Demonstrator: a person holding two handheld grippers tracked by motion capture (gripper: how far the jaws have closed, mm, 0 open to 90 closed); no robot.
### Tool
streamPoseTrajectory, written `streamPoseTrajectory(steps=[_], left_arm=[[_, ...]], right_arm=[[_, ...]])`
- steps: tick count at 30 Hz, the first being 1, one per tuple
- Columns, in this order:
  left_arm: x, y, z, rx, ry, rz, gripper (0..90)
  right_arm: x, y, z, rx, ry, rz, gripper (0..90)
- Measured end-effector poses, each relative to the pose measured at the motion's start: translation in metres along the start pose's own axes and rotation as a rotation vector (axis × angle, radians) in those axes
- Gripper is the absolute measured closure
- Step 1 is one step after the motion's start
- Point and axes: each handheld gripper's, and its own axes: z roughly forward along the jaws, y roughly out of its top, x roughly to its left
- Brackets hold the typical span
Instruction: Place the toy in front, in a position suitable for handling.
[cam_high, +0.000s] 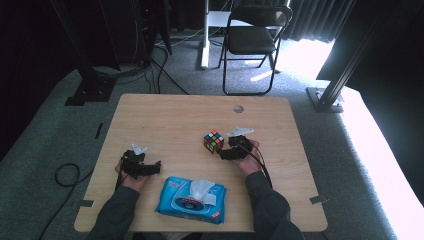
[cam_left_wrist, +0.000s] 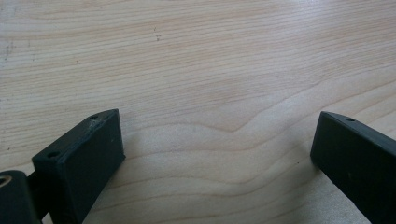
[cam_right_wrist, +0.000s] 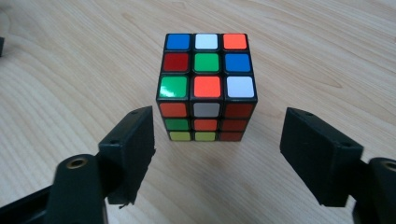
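Two tongs spread wide, right tongs (cam_right_wrist: 217, 140) just short of puzzle cube (cam_right_wrist: 206, 86), apparently not touching, left tongs (cam_left_wrist: 217, 149) w/ bare table (cam_left_wrist: 196, 60) between.

Wooden table (cam_high: 165, 120) with cube (cam_high: 213, 141), wipes pack (cam_high: 191, 200).

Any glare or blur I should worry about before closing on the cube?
High view: daylight blows out the floor at the right, but the Rubik's cube and right gripper are evenly lit, if small. Right gripper view: cube sharp, faint sheen on its stickers. Left gripper view: wooden table sharp, soft shadows under the left gripper.
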Motion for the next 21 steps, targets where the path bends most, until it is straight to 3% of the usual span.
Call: streamPoseTrajectory(steps=[9,21], left_arm=[[0.000,0.000,0.000,0.001,0.000,0.000,2.6],[0.000,0.000,0.000,-0.001,0.000,0.000,2.6]], right_arm=[[0.001,0.005,0.013,0.010,-0.003,0.042,22.0],[0.005,0.016,0.028,0.030,-0.014,0.026,21.3]])
